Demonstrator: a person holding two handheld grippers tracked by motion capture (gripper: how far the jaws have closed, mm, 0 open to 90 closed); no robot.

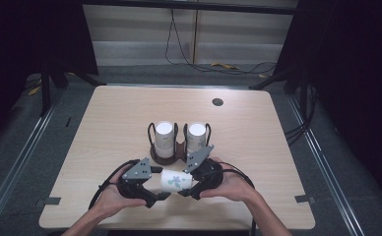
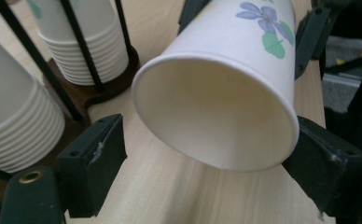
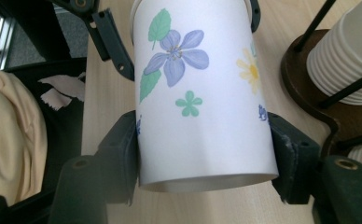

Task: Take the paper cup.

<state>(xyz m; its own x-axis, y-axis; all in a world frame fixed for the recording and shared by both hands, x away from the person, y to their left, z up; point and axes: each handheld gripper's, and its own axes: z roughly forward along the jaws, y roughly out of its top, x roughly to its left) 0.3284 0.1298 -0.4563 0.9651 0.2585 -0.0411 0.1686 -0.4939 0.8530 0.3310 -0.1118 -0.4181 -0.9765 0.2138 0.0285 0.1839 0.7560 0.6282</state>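
While both grippers meet near the front edge of the table (image 1: pixel 105 128), a single paper cup (image 1: pixel 175 181) with a flower print lies on its side between them, lifted off the wood. The right gripper (image 1: pixel 187 189) has its two black jaws pressed against the cup's lower wall close to the base, one pad on each side, so it grips the cup firmly; in the right gripper view the cup (image 3: pixel 202 93) sits squarely between those pads with its bottom edge towards the camera. The left gripper (image 1: pixel 155 195) stands with its jaws spread wide around the cup's open mouth. In the left gripper view the rim (image 2: pixel 216 112) faces the camera; the right-hand jaw lies against the rim or just beside it, I cannot tell which, while the left-hand jaw stands clear with bare table showing between. No grip from that side. Behind the grippers, towards the middle of the table, a dark wire holder (image 1: pixel 179 147) carries two upright stacks of cups (image 1: pixel 164 139).
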